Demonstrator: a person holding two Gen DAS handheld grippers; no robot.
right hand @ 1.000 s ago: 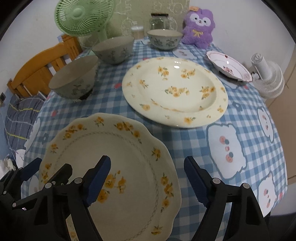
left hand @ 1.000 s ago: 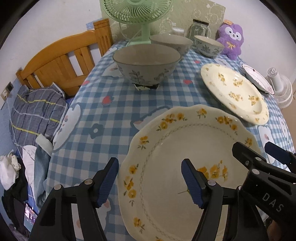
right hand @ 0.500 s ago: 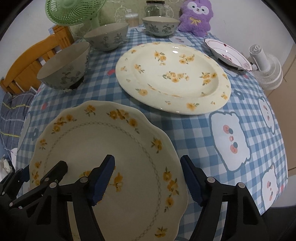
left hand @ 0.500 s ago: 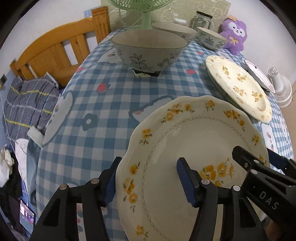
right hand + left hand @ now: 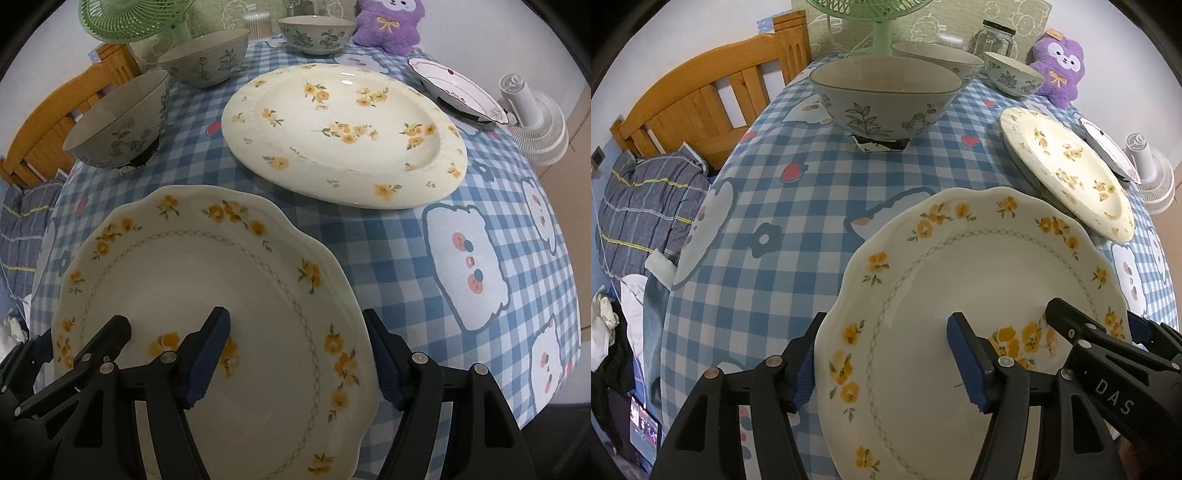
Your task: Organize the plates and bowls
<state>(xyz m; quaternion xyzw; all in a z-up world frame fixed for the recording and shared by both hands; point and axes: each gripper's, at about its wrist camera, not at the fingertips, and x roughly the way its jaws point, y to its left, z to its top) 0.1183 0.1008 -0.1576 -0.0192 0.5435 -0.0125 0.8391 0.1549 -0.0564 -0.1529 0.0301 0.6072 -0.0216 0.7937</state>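
The scalloped plate (image 5: 979, 295) is held at the near table (image 5: 812, 184) edge — its left rim straddled by the left gripper (image 5: 886, 362), whose jaws are opening; its right rim is straddled by the right gripper (image 5: 299, 354), jaws apart. Whether the pads press cannot be told.

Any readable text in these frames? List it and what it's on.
"DAS": white letters on the right gripper, seen in the left wrist view.
Tag on the plush: too small to read.
Screen on the floor: blurred.
Nothing else readable.
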